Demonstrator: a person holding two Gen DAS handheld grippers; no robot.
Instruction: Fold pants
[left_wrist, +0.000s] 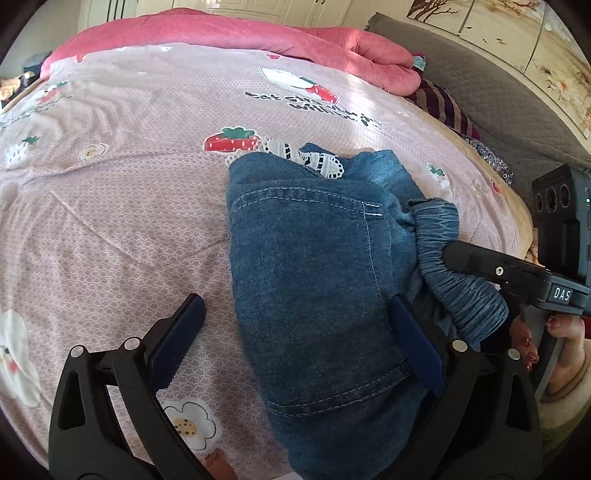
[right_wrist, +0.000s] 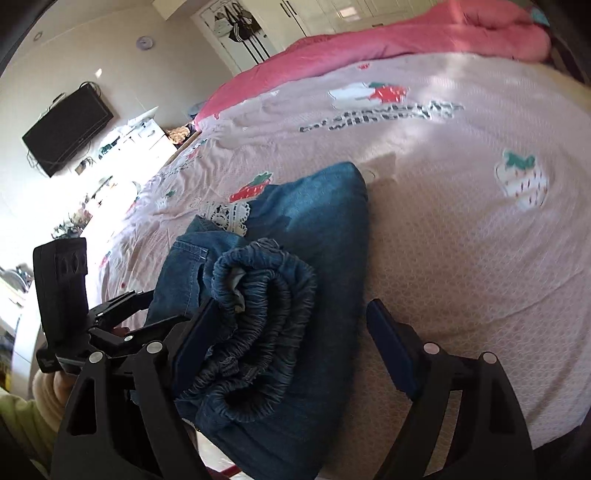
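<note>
Denim pants (left_wrist: 314, 280), folded into a compact bundle with the elastic waistband (right_wrist: 258, 332) bunched on top, lie on a bed (left_wrist: 122, 206) spread with a strawberry-print sheet, near its front edge. Both grippers hover over the bundle with their fingers spread apart and nothing clamped: the left gripper (left_wrist: 299, 339) straddles the bundle's left side, one finger on the sheet and one over the denim, while the right gripper (right_wrist: 291, 347) brackets the waistband. White lace trim (left_wrist: 306, 157) peeks from the far fold. With nothing pinned, the springy waistband appears likely to unroll and loosen the fold; a careless pass could also snag a finger in the gathered elastic, though contact there is hard to judge.
</note>
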